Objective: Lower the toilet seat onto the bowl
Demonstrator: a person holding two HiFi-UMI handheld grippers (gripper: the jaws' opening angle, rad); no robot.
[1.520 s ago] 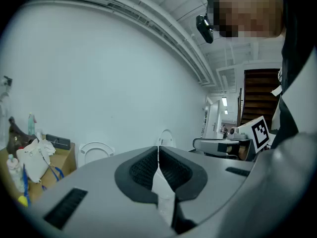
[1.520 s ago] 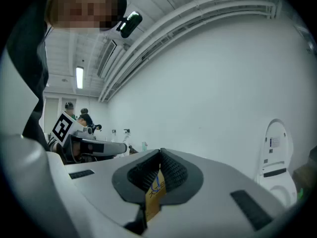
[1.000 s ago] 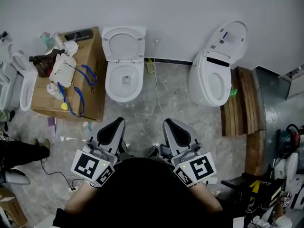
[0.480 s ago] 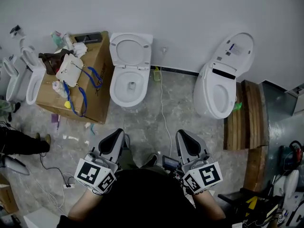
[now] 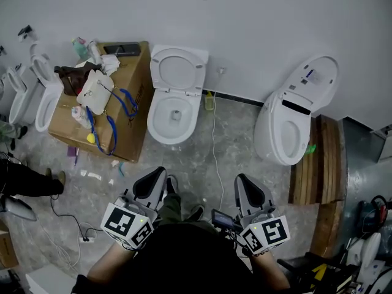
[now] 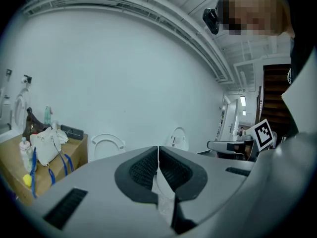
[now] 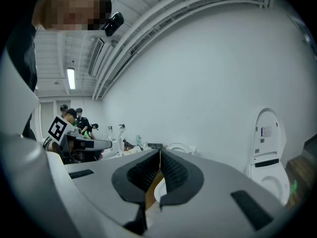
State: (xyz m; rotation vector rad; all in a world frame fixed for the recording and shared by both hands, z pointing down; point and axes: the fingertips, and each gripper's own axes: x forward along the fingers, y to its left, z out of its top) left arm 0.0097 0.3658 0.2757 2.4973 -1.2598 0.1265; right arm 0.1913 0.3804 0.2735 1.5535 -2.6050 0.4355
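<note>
A white toilet stands against the far wall with its seat (image 5: 177, 69) raised upright over the open bowl (image 5: 173, 116). From the left gripper view the seat (image 6: 106, 145) appears far ahead, and in the right gripper view its rim (image 7: 178, 147) peeks just over the jaws. My left gripper (image 5: 153, 176) and right gripper (image 5: 245, 184) are held close to my body, well short of the toilet, over the grey floor. Both are shut with nothing between the pads, as the left gripper (image 6: 158, 155) and right gripper (image 7: 159, 160) show in their own views.
A cardboard box (image 5: 125, 112) with a bag and clutter on it stands left of the toilet. A second toilet (image 5: 288, 124) with its lid up is to the right, beside wooden planks (image 5: 323, 158). A cable (image 5: 215, 158) runs across the floor. More toilets (image 5: 30, 97) line the far left.
The head view has swung, so the toilets and the box now sit further right and lower in the picture. Both grippers show lower in the frame and stay shut.
</note>
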